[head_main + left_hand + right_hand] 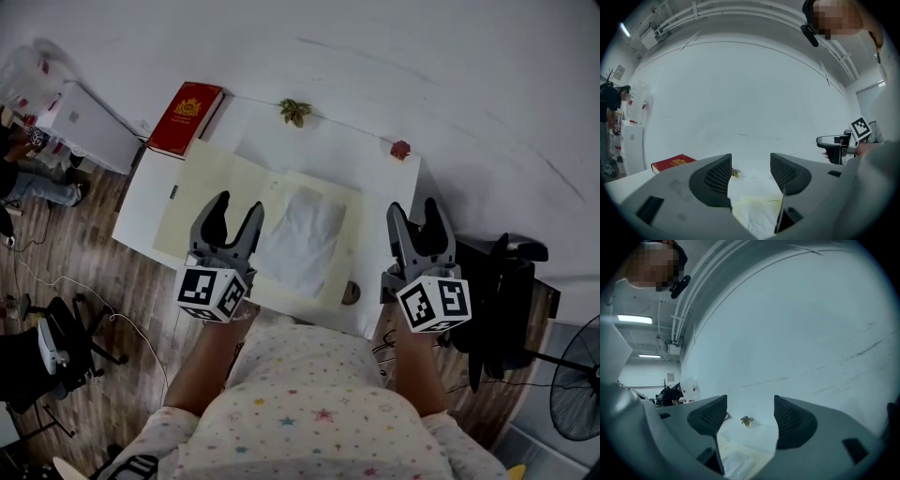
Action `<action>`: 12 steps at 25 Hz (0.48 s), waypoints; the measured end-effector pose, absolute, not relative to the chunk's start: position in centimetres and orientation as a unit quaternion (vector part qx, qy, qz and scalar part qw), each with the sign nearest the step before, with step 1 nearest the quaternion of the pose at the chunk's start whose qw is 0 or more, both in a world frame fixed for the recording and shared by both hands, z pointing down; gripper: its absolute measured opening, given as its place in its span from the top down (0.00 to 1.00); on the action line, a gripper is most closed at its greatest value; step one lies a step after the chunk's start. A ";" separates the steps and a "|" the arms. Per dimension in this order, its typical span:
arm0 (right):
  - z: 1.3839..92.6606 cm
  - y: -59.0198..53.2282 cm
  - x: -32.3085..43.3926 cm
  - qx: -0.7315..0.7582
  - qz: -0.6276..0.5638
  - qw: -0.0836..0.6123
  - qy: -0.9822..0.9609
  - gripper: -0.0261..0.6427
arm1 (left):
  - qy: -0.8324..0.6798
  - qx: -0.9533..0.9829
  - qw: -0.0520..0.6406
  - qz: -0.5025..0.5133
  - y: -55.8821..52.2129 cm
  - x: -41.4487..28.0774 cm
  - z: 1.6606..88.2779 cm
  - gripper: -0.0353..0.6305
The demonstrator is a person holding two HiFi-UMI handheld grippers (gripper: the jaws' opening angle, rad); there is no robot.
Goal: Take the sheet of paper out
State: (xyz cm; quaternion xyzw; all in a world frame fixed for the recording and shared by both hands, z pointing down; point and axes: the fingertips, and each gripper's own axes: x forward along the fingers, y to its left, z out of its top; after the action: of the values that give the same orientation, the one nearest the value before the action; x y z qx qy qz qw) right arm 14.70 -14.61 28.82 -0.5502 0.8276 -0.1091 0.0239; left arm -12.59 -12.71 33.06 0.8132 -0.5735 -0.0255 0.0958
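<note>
A crumpled white sheet of paper lies on a pale yellow open folder on the white table. My left gripper hovers open over the folder, just left of the sheet, and holds nothing. My right gripper is open above the table's right edge, also holding nothing. In the left gripper view the sheet and the folder show between and below the jaws of the left gripper. The right gripper view shows the sheet low between the jaws of the right gripper.
A red book lies at the table's far left corner. A small plant and a red object sit near the far edge, by the white wall. A small round brown object rests at the near edge. A black chair stands to the right.
</note>
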 end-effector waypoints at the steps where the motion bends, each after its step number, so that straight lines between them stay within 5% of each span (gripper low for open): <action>1: 28.9 -15.0 14.5 -0.553 -0.110 0.022 0.826 0.52 | -0.571 0.815 0.099 -0.023 -13.3 -12.8 33.4 0.59; 12: 33.2 -18.2 13.2 -0.578 -0.142 -0.009 0.804 0.52 | -0.543 0.825 0.154 0.009 -16.8 -13.1 38.9 0.59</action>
State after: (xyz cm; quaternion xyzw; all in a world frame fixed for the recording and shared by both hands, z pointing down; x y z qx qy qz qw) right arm 13.18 -18.23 33.25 -0.5778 0.8037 -0.1416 -0.0086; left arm -13.11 -16.83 38.92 0.8253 -0.5432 0.0092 0.1540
